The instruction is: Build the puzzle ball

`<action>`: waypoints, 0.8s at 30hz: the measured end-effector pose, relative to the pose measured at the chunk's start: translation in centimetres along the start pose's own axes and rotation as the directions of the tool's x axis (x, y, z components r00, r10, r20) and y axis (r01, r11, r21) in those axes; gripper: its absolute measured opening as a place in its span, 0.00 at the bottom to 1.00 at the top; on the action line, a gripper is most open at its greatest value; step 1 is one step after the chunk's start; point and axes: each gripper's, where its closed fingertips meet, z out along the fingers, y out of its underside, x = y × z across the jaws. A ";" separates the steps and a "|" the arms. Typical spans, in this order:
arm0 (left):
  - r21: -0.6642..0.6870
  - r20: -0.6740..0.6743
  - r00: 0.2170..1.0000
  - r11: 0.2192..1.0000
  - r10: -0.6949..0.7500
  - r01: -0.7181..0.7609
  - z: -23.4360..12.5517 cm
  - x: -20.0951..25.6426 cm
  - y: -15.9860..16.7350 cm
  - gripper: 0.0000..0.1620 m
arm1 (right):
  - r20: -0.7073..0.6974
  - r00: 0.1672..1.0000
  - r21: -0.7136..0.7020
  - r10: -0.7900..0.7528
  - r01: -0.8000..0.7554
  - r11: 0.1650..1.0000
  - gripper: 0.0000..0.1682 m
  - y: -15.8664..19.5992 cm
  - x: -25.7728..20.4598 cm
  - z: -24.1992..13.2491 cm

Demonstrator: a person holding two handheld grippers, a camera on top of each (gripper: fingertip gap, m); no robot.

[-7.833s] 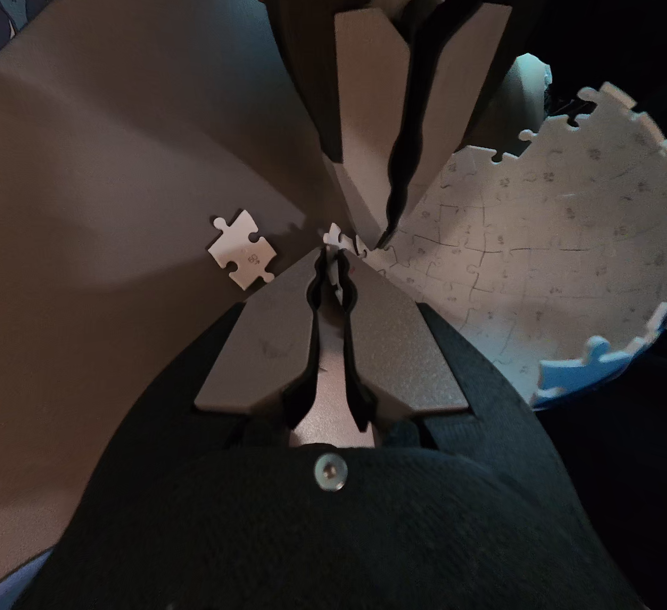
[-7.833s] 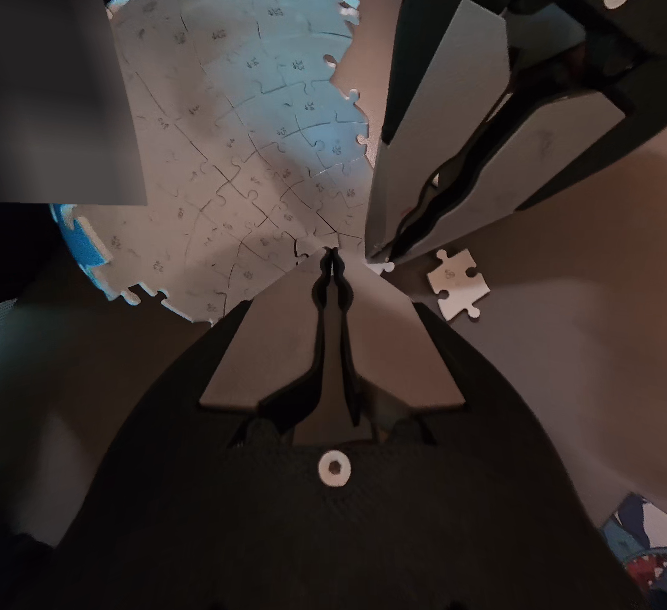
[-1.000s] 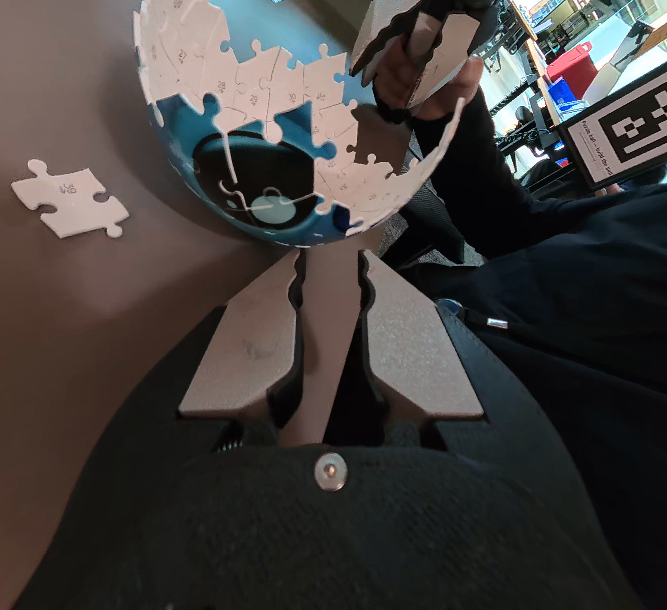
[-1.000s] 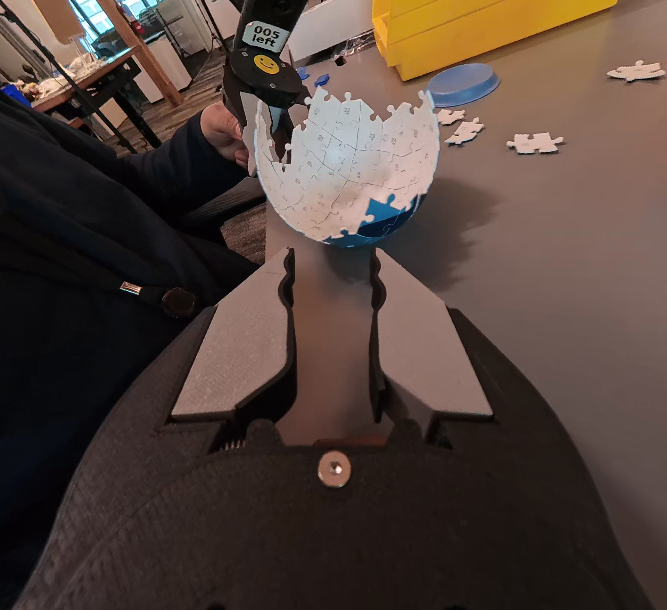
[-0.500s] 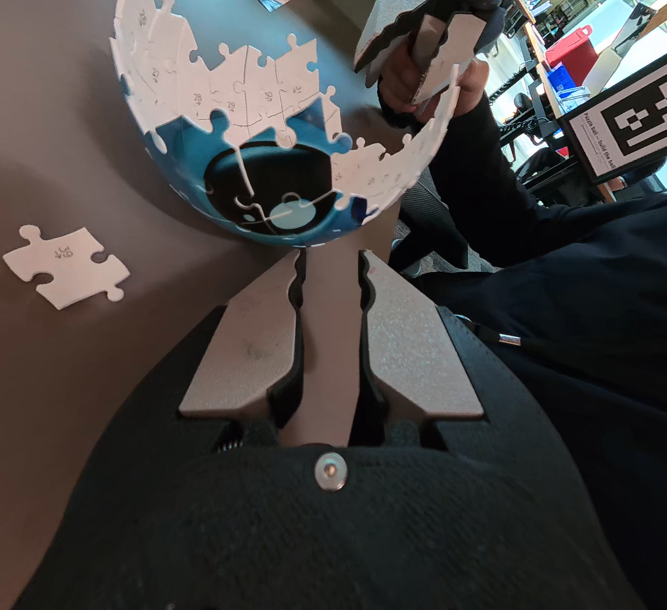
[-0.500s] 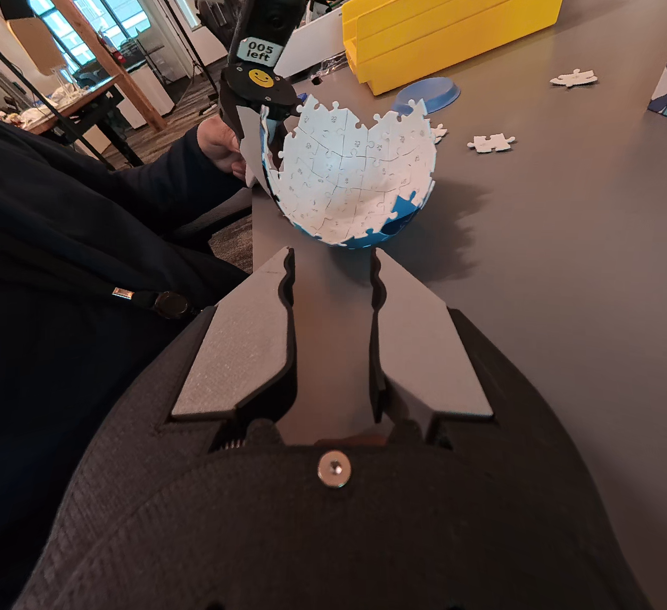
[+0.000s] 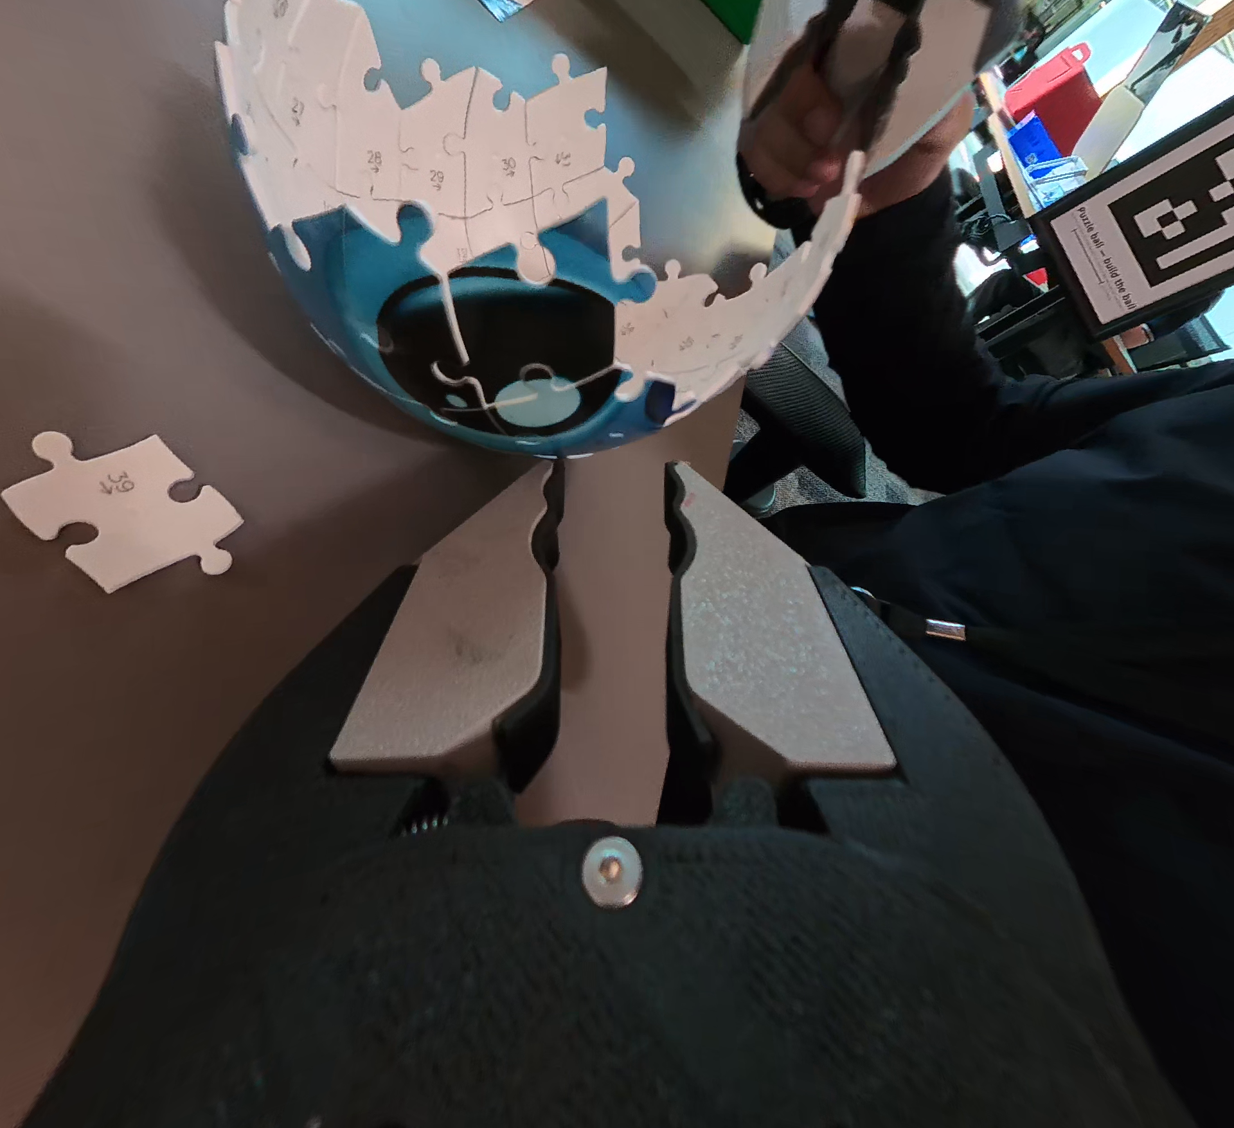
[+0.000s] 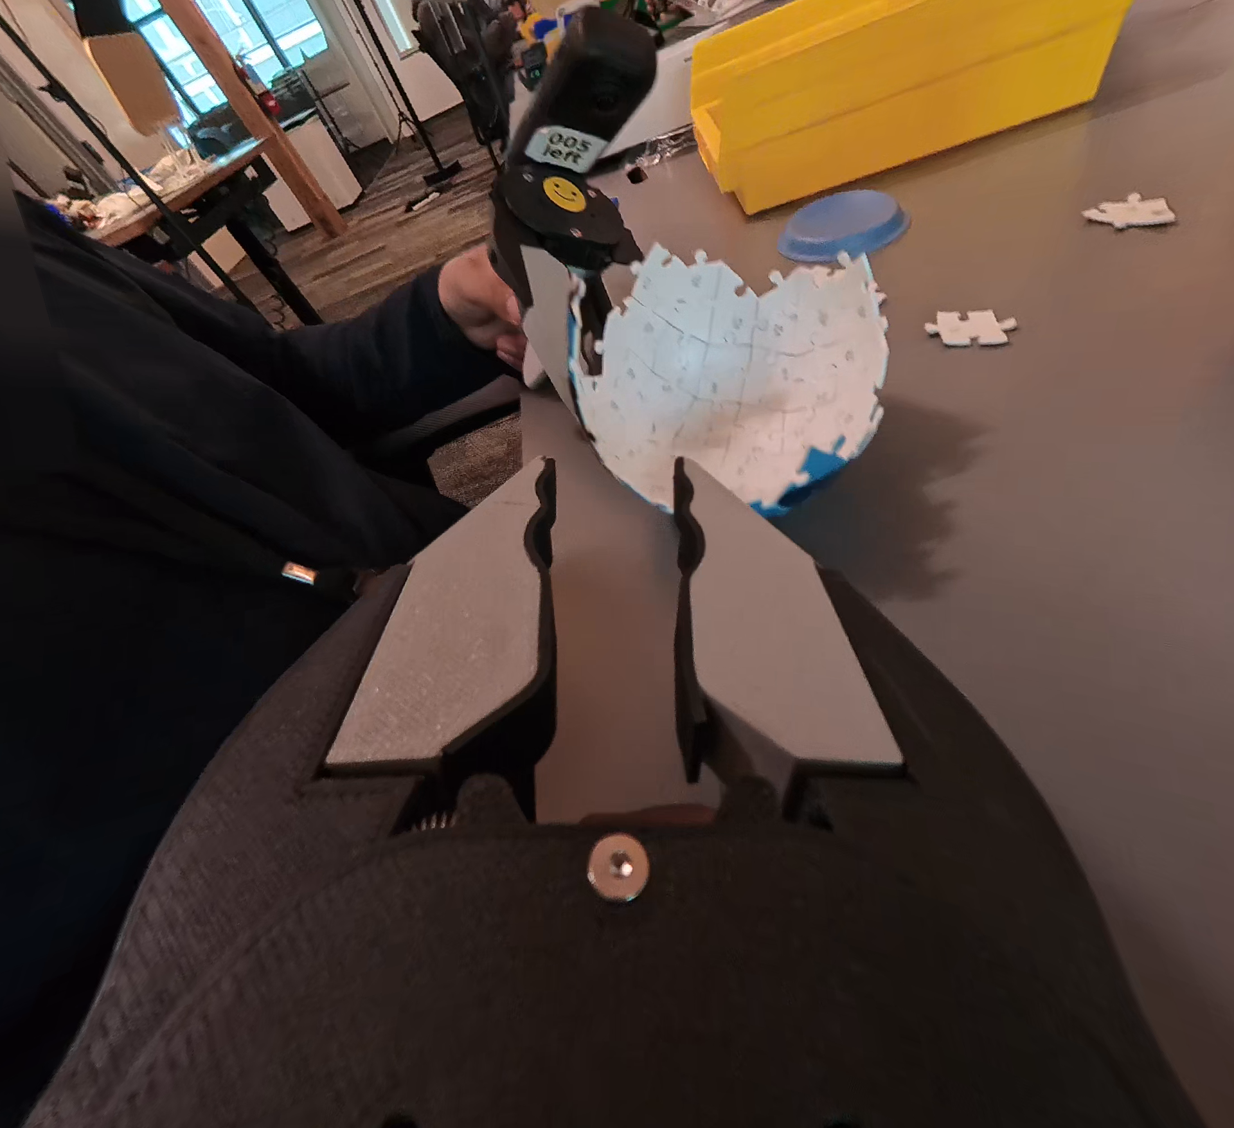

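My fingers [image 7: 611, 481] on both grippers stand a little apart and empty — left gripper [image 8: 574, 321] and right gripper [image 7: 861, 87] flank the half-built puzzle ball [image 7: 481, 241], a bowl sitting on the desk [image 8: 1068, 495]. I judge the next step is fetching a loose piece [image 7: 123, 511] — it needs a flat, thin pinch.

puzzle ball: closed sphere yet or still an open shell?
Open shell. The puzzle ball is a bowl-shaped partial sphere with a jagged rim; its white inside shows. Loose pieces lie on the table.
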 end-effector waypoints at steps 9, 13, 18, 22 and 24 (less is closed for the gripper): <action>-0.001 -0.013 1.000 1.000 0.005 -0.005 0.4 0.1 -0.2 0.17 | 0.052 0.998 -0.261 -0.036 0.048 0.964 0.19 -2.0 -1.8 4.3; -0.003 -0.016 1.000 1.000 0.006 -0.006 0.5 0.1 -0.2 0.17 | 0.066 0.998 -0.346 -0.013 0.035 0.938 0.20 -1.7 -0.9 5.2; -0.001 -0.021 1.000 1.000 0.002 -0.002 0.4 0.0 -0.2 0.17 | 0.121 0.993 -0.393 0.002 0.046 0.918 0.18 -1.0 -0.8 6.2; -0.006 -0.023 1.000 1.000 0.002 -0.003 0.5 0.0 -0.2 0.18 | 0.144 0.989 -0.430 -0.019 0.080 0.899 0.15 -0.5 -0.9 7.0; -0.007 -0.024 1.000 1.000 0.002 -0.002 0.6 0.0 -0.1 0.18 | 0.151 0.988 -0.437 -0.034 0.098 0.894 0.11 -0.5 -1.0 7.1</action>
